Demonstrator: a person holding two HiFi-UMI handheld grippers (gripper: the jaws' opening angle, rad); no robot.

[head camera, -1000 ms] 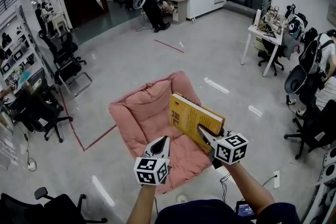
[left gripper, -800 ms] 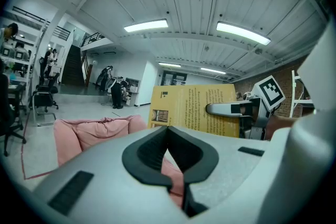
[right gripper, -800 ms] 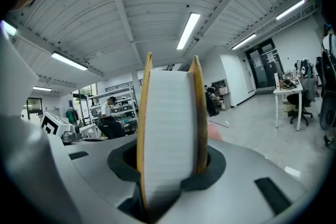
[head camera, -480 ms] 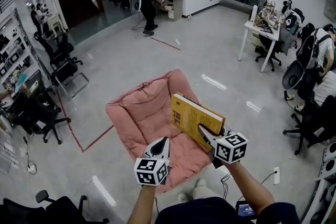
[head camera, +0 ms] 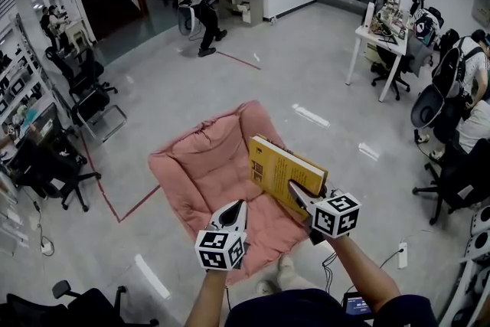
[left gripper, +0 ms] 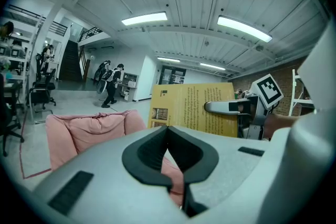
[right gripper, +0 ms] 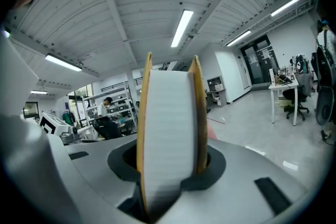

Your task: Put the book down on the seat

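A thick yellow book [head camera: 282, 171] hangs over the right side of a pink cushioned seat [head camera: 208, 165] that lies on the floor. My right gripper [head camera: 295, 191] is shut on the book's near edge, one jaw lying across its cover. In the right gripper view the book [right gripper: 170, 128] stands on edge between the jaws, white page block toward the camera. My left gripper [head camera: 233, 212] is shut and holds nothing, hovering over the seat's near edge, left of the book. In the left gripper view the book [left gripper: 191, 107] and the seat [left gripper: 89, 131] lie ahead.
The seat lies on a grey office floor with red tape lines [head camera: 122, 207]. Black office chairs [head camera: 84, 99] stand at the left, a white desk [head camera: 383, 46] with chairs at the right. A person with a backpack [head camera: 200, 4] walks at the far end. My shoe [head camera: 285, 266] shows below the seat.
Both grippers and the book keep their places in the view. The seat has slid slightly left and down in the view, and the far person has walked left.
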